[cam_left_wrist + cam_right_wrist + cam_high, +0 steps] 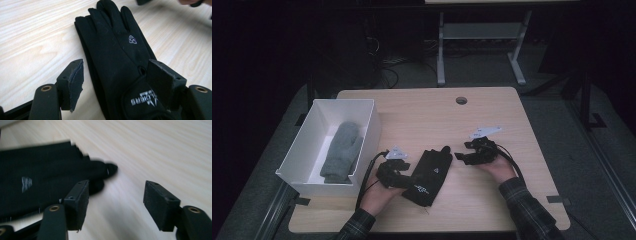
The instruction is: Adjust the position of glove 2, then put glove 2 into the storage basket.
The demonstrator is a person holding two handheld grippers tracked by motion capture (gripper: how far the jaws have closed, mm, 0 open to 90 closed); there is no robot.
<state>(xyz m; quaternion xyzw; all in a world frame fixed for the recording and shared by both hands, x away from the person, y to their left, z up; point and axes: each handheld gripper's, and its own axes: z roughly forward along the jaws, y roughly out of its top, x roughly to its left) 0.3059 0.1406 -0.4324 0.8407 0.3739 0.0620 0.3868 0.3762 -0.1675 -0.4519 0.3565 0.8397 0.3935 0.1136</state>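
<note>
Two gloves share the wooden table (492,125), and their places suggest a sorting job partly done. At the left of the high view a white box (304,150) sits at the table's left edge, angled slightly, with a grey mitten (341,150) lying flat inside, cuff toward the bottom of the frame; it looks already put away.

Just right of the box, in the lower middle of that view, the left gripper (398,172) rests at the cuff end of a black glove (431,170). Its own view shows the jaws standing wide, one on either side of the glove's (117,50) wrist section near the white lettering, with neither pad pressing the cloth. That straddle reads as a grip let go or not yet taken, the glove lying free and flat on the wood.

The black glove runs diagonally, cuff toward the lower left, fingertips toward the upper right, so both ends can be reached by a hand at once.

Right of centre in the high view, the right gripper (467,152) hovers just beside the glove's fingertips. In its own view the jaws are moderately wide with bare table between them, and the glove's fingers (100,171) lie off to the left of the frame, blurred. Nothing is held by either claw.
</note>
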